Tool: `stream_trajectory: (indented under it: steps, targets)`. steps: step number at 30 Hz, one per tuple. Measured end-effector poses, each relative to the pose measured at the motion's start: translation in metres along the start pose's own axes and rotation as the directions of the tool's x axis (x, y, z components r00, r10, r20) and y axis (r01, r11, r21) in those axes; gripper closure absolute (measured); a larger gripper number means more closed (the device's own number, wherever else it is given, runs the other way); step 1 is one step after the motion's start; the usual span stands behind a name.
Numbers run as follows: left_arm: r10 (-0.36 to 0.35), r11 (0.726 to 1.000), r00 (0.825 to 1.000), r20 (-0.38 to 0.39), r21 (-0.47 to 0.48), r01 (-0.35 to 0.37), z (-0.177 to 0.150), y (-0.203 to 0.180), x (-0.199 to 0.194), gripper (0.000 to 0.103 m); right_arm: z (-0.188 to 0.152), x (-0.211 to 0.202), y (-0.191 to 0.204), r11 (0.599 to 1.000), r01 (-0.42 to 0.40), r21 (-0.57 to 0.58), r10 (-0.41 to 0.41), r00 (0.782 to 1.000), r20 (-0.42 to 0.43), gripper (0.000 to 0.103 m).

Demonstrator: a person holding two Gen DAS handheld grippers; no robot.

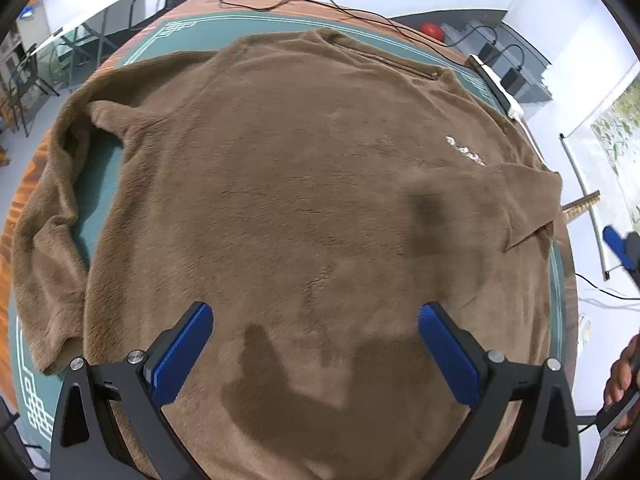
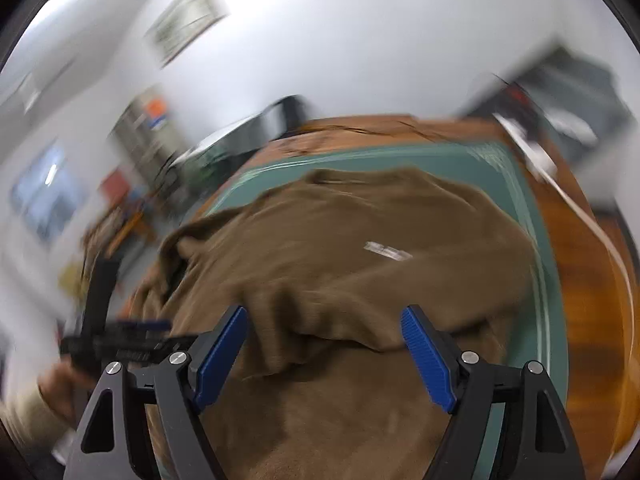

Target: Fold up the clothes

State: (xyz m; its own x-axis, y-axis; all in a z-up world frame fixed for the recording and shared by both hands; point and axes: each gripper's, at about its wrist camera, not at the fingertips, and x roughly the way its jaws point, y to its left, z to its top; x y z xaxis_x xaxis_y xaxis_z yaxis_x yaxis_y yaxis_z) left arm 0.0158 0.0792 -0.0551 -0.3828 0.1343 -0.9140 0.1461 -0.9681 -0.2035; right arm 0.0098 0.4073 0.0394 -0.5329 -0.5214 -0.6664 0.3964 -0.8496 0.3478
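A brown fleece top (image 1: 304, 184) is seen spread flat across the green mat (image 1: 192, 38) of the bench (image 1: 400, 26), its collar toward the far edge and its hem toward the near edge, a layout that leaves every edge within reach for folding. One sleeve (image 1: 520, 196) is laid over the body at the right side, its cuff resting on the fleece near the white chest lettering (image 1: 466, 152), which reads as a first fold already made. The other sleeve (image 1: 44, 240) is left bunched along the left edge, with a strip of mat showing between it and the body, and is judged the part next to be taken in. The left gripper (image 1: 316, 352) is held above the hem with its jaws wide apart and nothing between them, only its shadow falling on the cloth. The right gripper (image 2: 324, 356) is likewise parted and empty, poised over the folded sleeve (image 2: 320, 320) in a heavily blurred view; no cloth is pinched by its pads. A white power strip (image 1: 496, 84) and black cables (image 1: 304, 0) are kept along the far edge, clear of the garment.
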Motion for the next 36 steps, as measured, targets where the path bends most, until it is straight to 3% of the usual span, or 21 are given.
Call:
stream_trajectory:
  steps: [3,6,12,18,21,23,26,30,34,36]
  targets:
    - [-0.038,0.999,0.999,-0.013,0.035,0.038,0.003,-0.011,0.006,0.000,-0.007,-0.006,-0.028,0.990,0.075,0.121,-0.076,0.997,0.006,0.022]
    - [-0.074,0.996,0.997,-0.039,0.046,0.076,0.008,-0.018,0.016,0.000,-0.016,-0.010,-0.040,0.980,0.117,0.158,-0.116,0.993,-0.015,0.022]
    - [-0.203,0.978,0.978,-0.052,-0.060,0.200,0.023,-0.008,0.025,0.000,-0.033,-0.002,-0.053,0.974,0.153,0.170,-0.143,0.987,-0.068,0.022]
    - [-0.319,0.940,0.948,-0.023,-0.139,0.313,0.047,-0.003,0.032,0.002,-0.041,0.004,-0.069,0.964,0.173,0.201,-0.155,0.983,-0.102,0.022]
    - [-0.348,0.925,0.937,-0.031,-0.174,0.337,0.060,-0.003,0.046,0.019,-0.040,0.007,-0.073,0.959,0.212,0.185,-0.193,0.974,-0.115,0.022]
    - [-0.373,0.916,0.925,-0.069,-0.189,0.355,0.066,-0.007,0.058,0.066,-0.040,0.010,-0.077,0.956,0.240,0.170,-0.221,0.967,-0.127,0.022]
    - [-0.379,0.917,0.922,-0.086,-0.166,0.361,0.074,-0.018,0.062,0.077,-0.040,0.017,-0.083,0.948,0.285,0.144,-0.264,0.953,-0.148,0.022]
    - [-0.393,0.916,0.919,0.004,-0.086,0.392,0.092,-0.030,0.026,0.080,-0.034,0.032,-0.084,0.936,0.351,0.027,-0.343,0.926,-0.160,0.022]
    - [-0.415,0.893,0.889,0.192,-0.103,0.439,0.120,-0.012,-0.037,0.080,-0.025,0.050,-0.082,0.914,0.398,-0.076,-0.405,0.902,-0.153,0.022]
    - [-0.388,0.884,0.875,0.289,-0.152,0.442,0.130,0.012,-0.067,0.080,-0.020,0.059,-0.084,0.897,0.429,-0.109,-0.441,0.885,-0.147,0.022]
